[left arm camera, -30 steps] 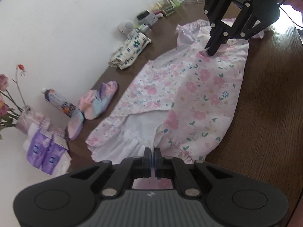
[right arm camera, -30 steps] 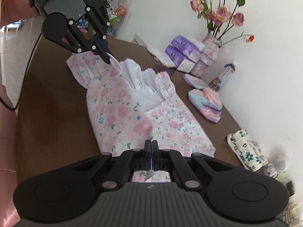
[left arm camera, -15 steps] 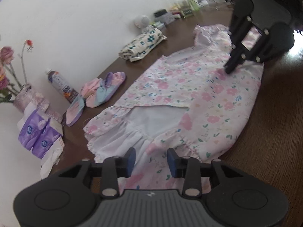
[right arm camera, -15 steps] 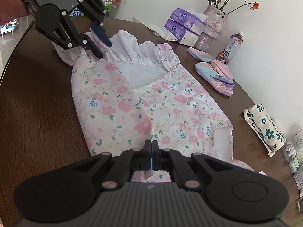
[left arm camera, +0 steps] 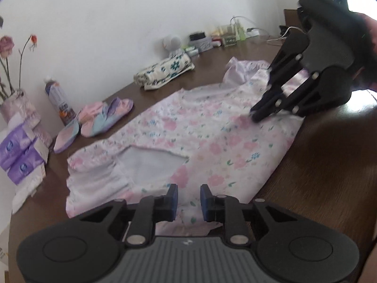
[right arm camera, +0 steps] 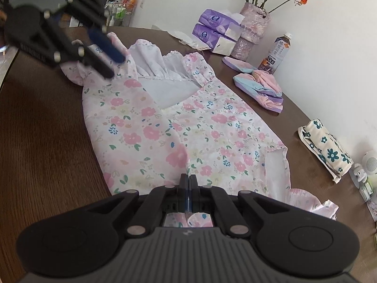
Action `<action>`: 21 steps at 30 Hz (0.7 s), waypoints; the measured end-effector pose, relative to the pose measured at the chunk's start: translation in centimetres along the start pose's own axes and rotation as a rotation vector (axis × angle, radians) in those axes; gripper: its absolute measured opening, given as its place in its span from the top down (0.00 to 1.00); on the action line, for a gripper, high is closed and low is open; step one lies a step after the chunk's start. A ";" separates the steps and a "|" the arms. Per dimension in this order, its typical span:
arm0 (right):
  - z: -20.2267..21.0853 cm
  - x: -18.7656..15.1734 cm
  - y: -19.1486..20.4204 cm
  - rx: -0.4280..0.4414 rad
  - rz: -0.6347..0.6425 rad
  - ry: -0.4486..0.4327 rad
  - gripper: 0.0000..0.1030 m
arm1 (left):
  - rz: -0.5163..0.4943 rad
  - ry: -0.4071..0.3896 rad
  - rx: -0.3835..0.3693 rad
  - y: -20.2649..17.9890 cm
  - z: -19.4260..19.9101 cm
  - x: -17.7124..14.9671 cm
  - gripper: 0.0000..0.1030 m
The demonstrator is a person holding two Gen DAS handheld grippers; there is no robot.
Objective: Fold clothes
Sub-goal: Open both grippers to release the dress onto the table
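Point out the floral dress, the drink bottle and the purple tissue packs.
Floral dress (right arm camera: 179, 127), right wrist view: middle of the skirt.
Drink bottle (right arm camera: 278, 52), right wrist view: its label.
Purple tissue packs (right arm camera: 212, 27), right wrist view: front of the stack.

- A dark wooden tabletop (right arm camera: 47, 141) is carrying everything.
- A floral dress (right arm camera: 165, 129) is lying spread flat across it.
- Pastel slippers (right arm camera: 259, 87), a folded floral cloth (right arm camera: 325, 148), a drink bottle (right arm camera: 276, 52), purple tissue packs (right arm camera: 214, 28) and a flower vase (right arm camera: 252, 28) are sitting along the wall side.

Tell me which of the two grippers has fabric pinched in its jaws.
The right gripper: shut on the floral dress. The left gripper stands parted, closing over the hem.
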State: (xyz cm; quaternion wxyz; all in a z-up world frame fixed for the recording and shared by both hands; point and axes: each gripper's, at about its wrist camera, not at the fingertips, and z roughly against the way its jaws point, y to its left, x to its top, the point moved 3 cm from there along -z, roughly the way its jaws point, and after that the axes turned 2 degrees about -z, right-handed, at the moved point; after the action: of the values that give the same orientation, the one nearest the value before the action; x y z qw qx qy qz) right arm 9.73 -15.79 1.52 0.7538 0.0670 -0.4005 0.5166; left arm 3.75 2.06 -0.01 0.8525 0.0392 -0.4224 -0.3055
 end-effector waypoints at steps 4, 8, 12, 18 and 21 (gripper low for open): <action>1.3 -0.6 -0.9 -0.047 -0.115 -0.045 0.95 | 0.026 0.009 -0.004 0.4 -0.2 -0.5 0.80; 3.9 -1.3 -2.5 -0.095 -0.313 -0.129 0.91 | 0.030 0.005 -0.004 0.4 -0.2 -0.5 0.80; 5.0 -1.2 -1.5 -0.026 -0.405 -0.180 0.77 | 0.050 -0.002 -0.009 0.5 -0.2 -0.6 0.80; 2.9 0.9 2.6 0.112 -0.397 -0.184 0.67 | 0.138 -0.010 -0.035 1.4 -0.1 -1.0 0.78; 1.9 1.6 3.6 0.144 -0.406 -0.173 0.68 | 0.188 -0.019 -0.051 1.9 0.0 -1.3 0.77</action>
State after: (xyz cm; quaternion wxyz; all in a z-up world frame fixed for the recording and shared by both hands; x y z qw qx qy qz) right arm 5.94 -14.00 2.74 0.7983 0.2439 -0.4043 0.3737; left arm 4.11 4.28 -0.29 0.8740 -0.0251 -0.4245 -0.2351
